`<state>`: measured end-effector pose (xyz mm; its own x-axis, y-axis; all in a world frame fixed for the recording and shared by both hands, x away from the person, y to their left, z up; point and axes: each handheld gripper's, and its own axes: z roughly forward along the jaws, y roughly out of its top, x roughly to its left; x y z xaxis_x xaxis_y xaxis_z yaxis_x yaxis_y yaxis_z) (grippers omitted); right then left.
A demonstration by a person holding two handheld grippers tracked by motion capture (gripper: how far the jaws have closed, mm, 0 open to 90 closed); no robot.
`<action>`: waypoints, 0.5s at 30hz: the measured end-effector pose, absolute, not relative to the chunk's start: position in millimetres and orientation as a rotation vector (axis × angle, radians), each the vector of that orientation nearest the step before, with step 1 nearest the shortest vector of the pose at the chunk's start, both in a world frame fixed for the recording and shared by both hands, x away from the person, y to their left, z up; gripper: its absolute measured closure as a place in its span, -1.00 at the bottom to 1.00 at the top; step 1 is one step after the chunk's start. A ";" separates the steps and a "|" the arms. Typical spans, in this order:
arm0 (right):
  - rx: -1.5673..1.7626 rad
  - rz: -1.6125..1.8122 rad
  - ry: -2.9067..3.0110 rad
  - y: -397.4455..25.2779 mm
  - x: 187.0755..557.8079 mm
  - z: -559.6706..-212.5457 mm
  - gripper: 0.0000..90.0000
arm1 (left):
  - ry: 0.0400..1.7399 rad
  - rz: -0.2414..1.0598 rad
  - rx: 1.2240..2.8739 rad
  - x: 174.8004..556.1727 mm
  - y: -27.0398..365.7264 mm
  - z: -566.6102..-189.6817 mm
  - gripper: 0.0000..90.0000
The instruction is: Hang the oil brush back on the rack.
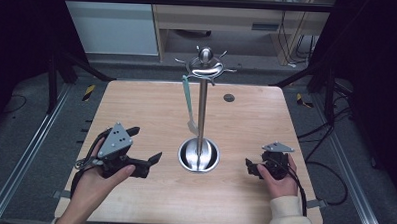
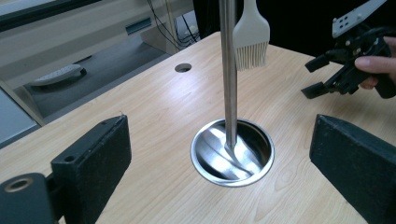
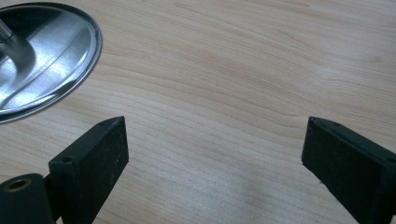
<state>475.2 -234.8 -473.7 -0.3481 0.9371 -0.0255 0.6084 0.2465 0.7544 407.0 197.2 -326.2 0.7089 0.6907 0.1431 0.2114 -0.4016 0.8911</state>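
Two grippers, both with jaws apart, empty: left gripper (image 1: pixel 146 140) at 9 o'clock of steel stand (image 1: pixel 201 112), right gripper (image 1: pixel 249 167) at 3 o'clock. White brush (image 1: pixel 189 102) hanging from stand's top hooks, bristles down beside pole. No readable labels anywhere.

Bench (image 1: pixel 151 105): carries the utensil stand at its middle; a small round hole (image 1: pixel 229 97) lies in the top behind and right of the stand.
Utensil stand (image 1: pixel 202 102): upright pole rising from a round dish base (image 1: pixel 199 155) that sits toward the front of the bench.
Pastry brush (image 1: pixel 189 104): hangs from a hook at the stand's top, left of the pole, bristles down, above the bench.
Left tongs (image 1: pixel 148 146): left of the base, jaws wide apart, pointing toward it.
Right tongs (image 1: pixel 251 167): right of the base, near the bench's front right, jaws apart over bare wood.
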 end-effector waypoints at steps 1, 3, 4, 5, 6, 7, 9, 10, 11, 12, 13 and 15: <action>1.405 0.910 2.047 -234.8 475.2 -473.8 -0.83 | 0.696 0.621 1.957 407.1 198.0 -329.5 -0.90; 1.398 0.904 2.049 -235.0 475.6 -474.3 -0.83 | 0.703 0.586 1.965 407.7 199.9 -335.7 -0.90; 1.397 0.902 2.049 -235.1 475.7 -474.3 -0.83 | 0.706 0.583 1.969 407.8 200.5 -339.1 -0.90; 1.397 0.903 2.050 -235.1 475.7 -474.3 -0.83 | 0.711 0.586 1.974 407.9 201.3 -342.4 -0.90; 1.403 0.905 2.049 -235.0 475.4 -474.1 -0.83 | 0.721 0.579 1.968 408.0 201.7 -346.1 -0.90; 1.405 0.907 2.048 -235.1 475.3 -474.0 -0.83 | 0.723 0.574 1.972 408.3 203.0 -349.3 -0.90; 1.403 0.904 2.047 -235.2 475.4 -474.2 -0.83 | 0.723 0.578 1.978 409.2 205.9 -355.3 -0.90; 1.401 0.903 2.048 -235.2 475.4 -474.3 -0.83 | 0.726 0.577 1.980 409.6 207.2 -358.1 -0.90; 1.403 0.904 2.048 -235.0 475.2 -474.2 -0.83 | 0.731 0.571 1.977 410.1 208.6 -360.7 -0.90; 1.400 0.902 2.048 -235.1 475.4 -474.3 -0.83 | 0.738 0.555 1.973 410.8 209.9 -363.5 -0.90; 1.398 0.900 2.048 -235.1 475.4 -474.5 -0.83 | 0.746 0.543 1.972 411.6 210.8 -366.5 -0.90; 1.401 0.896 2.050 -235.0 475.3 -474.4 -0.83 | 0.762 0.542 1.983 413.2 213.0 -372.4 -0.90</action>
